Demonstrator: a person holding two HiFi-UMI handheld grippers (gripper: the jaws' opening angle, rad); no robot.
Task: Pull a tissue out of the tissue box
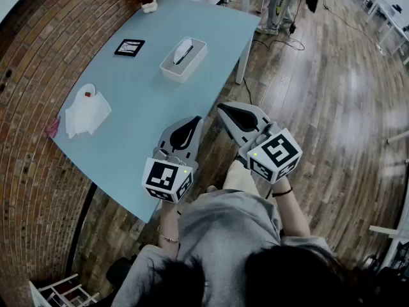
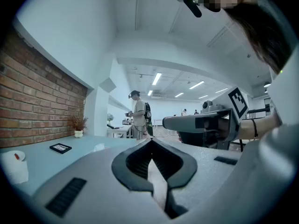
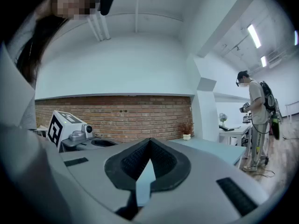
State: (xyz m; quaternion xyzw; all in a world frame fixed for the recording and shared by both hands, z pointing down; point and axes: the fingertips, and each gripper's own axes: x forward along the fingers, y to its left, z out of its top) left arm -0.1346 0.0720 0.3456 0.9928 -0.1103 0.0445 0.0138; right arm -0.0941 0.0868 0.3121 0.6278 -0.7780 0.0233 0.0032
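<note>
As I hold them level, left gripper point(image 1: 195, 121) and right gripper point(image 1: 222, 109) both have jaws pressed together on nothing. Both hang well short of the tissue box point(image 1: 183, 59) on the table point(image 1: 140, 107).

We see a table point(image 1: 147, 101) with a smooth, matt, pale-blue top, and a wall point(image 1: 32, 75) of rough red brick. The floor point(image 1: 332, 94) is wood planking with a soft gloss. The tissue box point(image 1: 169, 72) looks like smooth white plastic, and the loose tissues point(image 1: 86, 115) are soft, crumpled paper. The left gripper point(image 2: 150, 143) and right gripper point(image 3: 149, 140) have grainy, matt grey plastic shells, lined with black ribbed pads point(image 2: 136, 161). The person's shirt point(image 1: 230, 222) is grey cloth.
</note>
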